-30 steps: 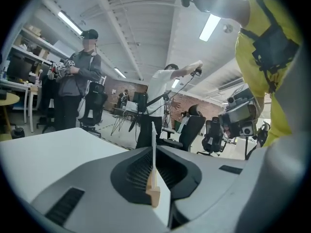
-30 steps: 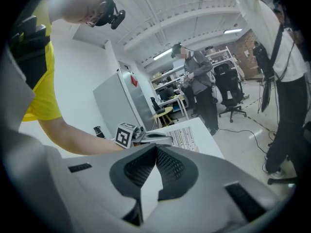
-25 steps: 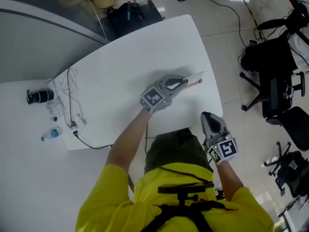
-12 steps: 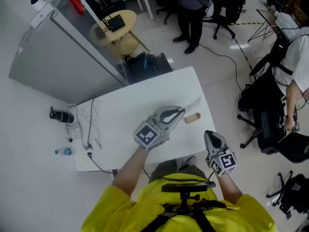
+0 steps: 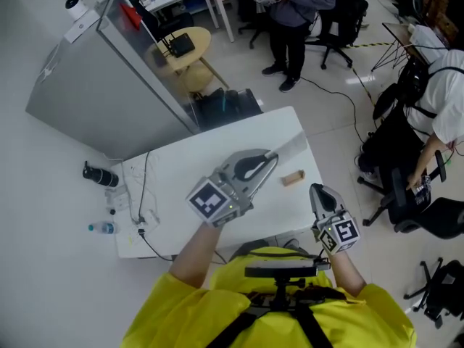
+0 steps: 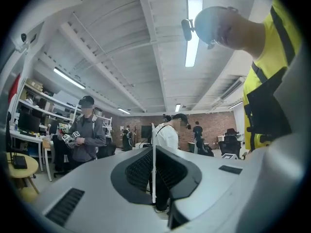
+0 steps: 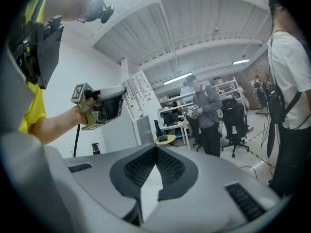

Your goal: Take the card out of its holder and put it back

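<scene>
Currently the left hand-held gripper (image 5: 268,159) pinches the card (image 5: 288,148), held clear of the holder (image 5: 292,178) on the worktop (image 5: 177,167). Removal appears done; reinsertion remains. The right hand-held gripper (image 5: 317,191), near the holder, is pressed together and empty.

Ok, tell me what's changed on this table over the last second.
The left gripper, shut on the card, has lifted it up and away from the wooden holder. The right gripper rose too, shut and empty. The holder stays on the table.
</scene>
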A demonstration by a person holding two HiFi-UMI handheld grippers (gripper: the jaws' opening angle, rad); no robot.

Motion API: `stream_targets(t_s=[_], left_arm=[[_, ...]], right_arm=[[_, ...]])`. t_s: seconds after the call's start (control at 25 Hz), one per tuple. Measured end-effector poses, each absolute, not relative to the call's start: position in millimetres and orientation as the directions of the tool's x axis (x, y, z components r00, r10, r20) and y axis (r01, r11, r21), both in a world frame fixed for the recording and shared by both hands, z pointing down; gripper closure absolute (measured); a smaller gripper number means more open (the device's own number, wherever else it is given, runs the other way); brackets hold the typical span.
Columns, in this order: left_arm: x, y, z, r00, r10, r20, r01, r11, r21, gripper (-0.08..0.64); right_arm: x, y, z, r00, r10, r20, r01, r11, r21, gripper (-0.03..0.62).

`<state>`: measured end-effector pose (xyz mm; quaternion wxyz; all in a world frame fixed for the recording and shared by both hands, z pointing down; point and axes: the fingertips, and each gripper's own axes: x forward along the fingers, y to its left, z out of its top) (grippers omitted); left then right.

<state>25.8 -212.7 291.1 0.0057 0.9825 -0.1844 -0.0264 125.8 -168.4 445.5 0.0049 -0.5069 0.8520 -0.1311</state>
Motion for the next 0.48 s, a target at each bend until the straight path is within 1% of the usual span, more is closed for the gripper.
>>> stream_targets(t_s=[0.04,0.24,0.4,0.48], left_arm=[[24.4,-210.8,291.0,0.931,-0.362,-0.041,-0.361,-0.932,0.019,0.552],[18.0,-210.3,280.7,0.920,-0.381,-0.090,-0.382,-0.924,0.007,0.552],[12.6,-213.9,284.6,0.916,-0.394,-0.076,-0.393,-0.919,0.033,0.552],[10.4,-212.4,290.5,0.918,-0.393,-0.049,-0.391,-0.919,0.047,0.552]], right_arm=[[124.8,-168.9,444.6,-0.486,-0.865,0.122,-0.862,0.452,-0.229,0.588],[120.2,-170.0,446.2,-0.486,-0.865,0.125,-0.862,0.450,-0.235,0.588],[115.4,-171.2,448.1,-0.491,-0.861,0.133,-0.859,0.453,-0.237,0.588],[113.7,-170.0,450.1,-0.493,-0.859,0.136,-0.858,0.455,-0.239,0.588]])
